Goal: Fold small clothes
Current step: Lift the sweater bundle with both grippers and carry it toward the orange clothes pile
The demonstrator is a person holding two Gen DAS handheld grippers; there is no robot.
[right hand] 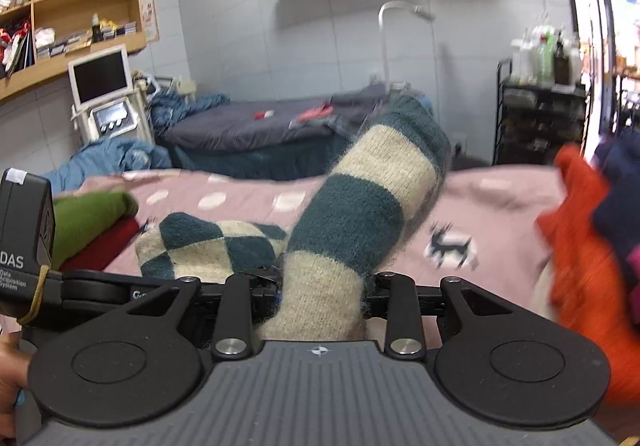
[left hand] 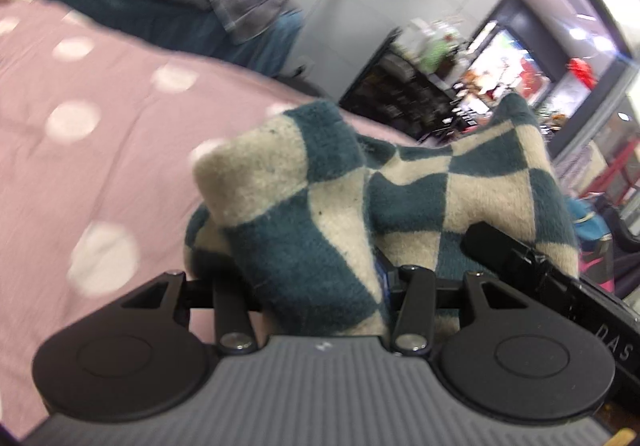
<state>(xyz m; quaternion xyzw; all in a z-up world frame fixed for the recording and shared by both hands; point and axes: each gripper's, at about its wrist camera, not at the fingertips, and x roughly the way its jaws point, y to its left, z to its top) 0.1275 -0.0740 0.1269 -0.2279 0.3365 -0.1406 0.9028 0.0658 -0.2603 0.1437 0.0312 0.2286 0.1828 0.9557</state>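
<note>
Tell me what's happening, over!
Both hand-held grippers shut on checkered knit. Knit lifted over pink bedspread. Orange clothes close right.

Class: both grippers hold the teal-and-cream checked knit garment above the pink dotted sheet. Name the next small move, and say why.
Probably lower both grippers together to lay the teal-and-cream checked knit garment flat on the pink dotted bedsheet. The left gripper and the right gripper each pinch bunched fabric, which stands up crumpled rather than spread, so folding looks premature.

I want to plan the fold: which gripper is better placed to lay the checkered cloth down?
Probably the left gripper: its end of the checkered cloth hangs over bare pink bedspread.
</note>
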